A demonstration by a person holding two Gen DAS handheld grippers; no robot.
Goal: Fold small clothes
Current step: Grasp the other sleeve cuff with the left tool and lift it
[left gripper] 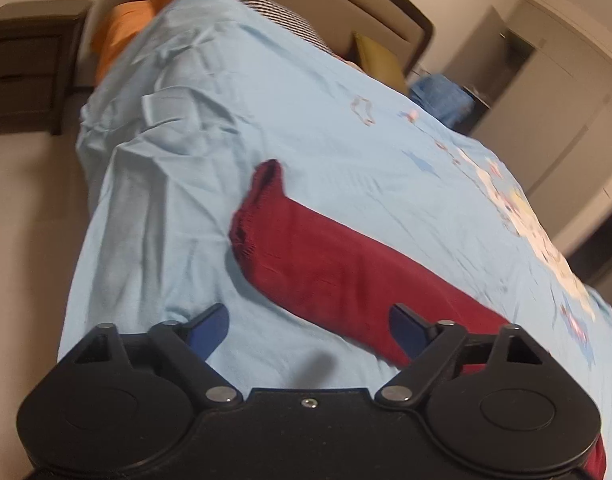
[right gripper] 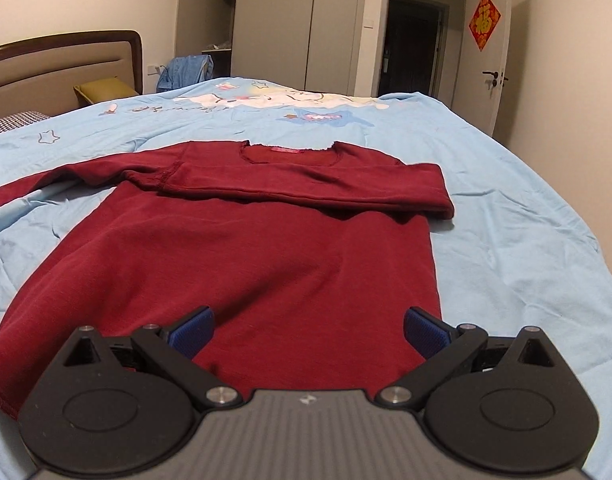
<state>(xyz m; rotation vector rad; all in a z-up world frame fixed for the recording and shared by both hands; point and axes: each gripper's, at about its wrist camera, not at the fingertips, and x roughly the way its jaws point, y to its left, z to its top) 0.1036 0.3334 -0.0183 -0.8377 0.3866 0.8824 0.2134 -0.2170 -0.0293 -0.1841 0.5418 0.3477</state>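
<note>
Both my grippers, left (left gripper: pixel 309 326) and right (right gripper: pixel 309 330), gape empty over the maroon shirt (right gripper: pixel 242 252); one sleeve (right gripper: pixel 306 186) lies folded across at twelve o'clock.

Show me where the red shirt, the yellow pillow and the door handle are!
red shirt (right gripper: pixel 234 264), right wrist view, middle of its body.
yellow pillow (right gripper: pixel 106 90), right wrist view, its top face by the headboard.
door handle (right gripper: pixel 491 74), right wrist view, the dark lever.

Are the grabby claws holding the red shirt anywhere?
No. The left gripper and right gripper are both open above the red shirt; nothing is held.
</note>
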